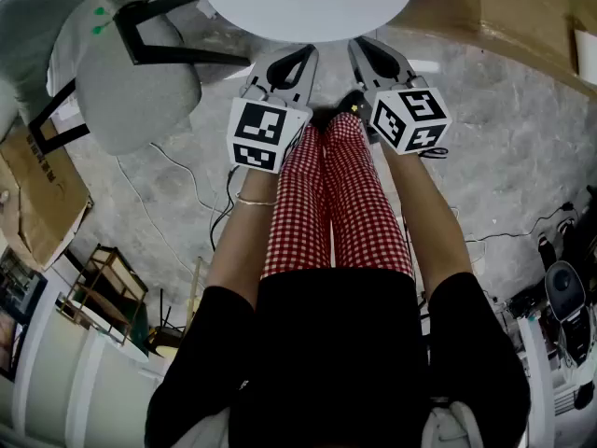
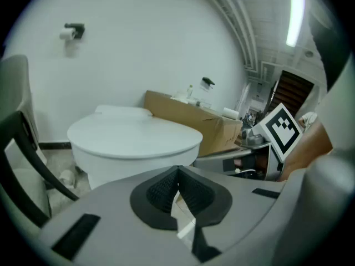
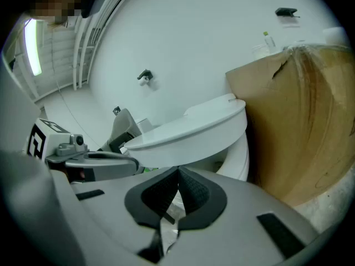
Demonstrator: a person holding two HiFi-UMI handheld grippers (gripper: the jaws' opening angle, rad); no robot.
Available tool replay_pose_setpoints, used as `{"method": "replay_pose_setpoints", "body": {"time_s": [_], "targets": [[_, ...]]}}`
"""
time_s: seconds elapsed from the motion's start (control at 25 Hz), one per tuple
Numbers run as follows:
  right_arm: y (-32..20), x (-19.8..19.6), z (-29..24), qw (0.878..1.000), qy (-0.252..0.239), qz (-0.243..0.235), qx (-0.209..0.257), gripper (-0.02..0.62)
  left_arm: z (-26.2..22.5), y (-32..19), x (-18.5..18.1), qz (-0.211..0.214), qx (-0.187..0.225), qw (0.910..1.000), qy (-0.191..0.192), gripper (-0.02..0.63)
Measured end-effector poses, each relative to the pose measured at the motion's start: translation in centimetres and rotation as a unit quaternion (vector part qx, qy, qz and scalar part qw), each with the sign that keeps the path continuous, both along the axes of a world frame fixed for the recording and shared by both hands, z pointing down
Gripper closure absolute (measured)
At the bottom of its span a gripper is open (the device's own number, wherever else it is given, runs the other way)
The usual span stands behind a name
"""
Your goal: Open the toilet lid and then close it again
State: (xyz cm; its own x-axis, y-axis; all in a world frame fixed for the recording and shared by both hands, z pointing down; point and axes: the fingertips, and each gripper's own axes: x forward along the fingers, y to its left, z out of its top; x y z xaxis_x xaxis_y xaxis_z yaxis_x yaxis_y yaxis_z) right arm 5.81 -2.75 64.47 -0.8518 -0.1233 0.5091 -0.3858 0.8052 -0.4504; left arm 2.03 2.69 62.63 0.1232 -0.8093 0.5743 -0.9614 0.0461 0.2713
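Bright even light fr. ceiling tube; fisheye edges dark, maybe soft.

I see a bare grey concrete floor, with the toilet standing on it at twelve o'clock and a grey chair at ten. A cardboard box sits at one o'clock. A sheet of cardboard lies at nine, and loose cables trail at eight.

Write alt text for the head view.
The left gripper and right gripper, both with fingers together and empty, point side by side at a closed white toilet lid. Below are the person's red-checked trousers; a grey chair stands left.
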Motion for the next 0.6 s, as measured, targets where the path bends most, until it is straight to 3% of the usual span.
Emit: {"method": "replay_pose_setpoints", "body": {"time_s": [0.16, 0.6], "targets": [[-0.1, 0.0, 0.3, 1.000, -0.004, -0.005, -0.002, 0.575, -0.1, -0.4, 0.4, -0.013, 0.034, 0.9993, 0.006, 0.601], [0.0, 0.4, 1.4, 1.000, -0.002, 0.019, -0.018, 0.575, 1.4, -0.4, 1.0, -0.005, 0.036, 0.9991, 0.021, 0.601]]}}
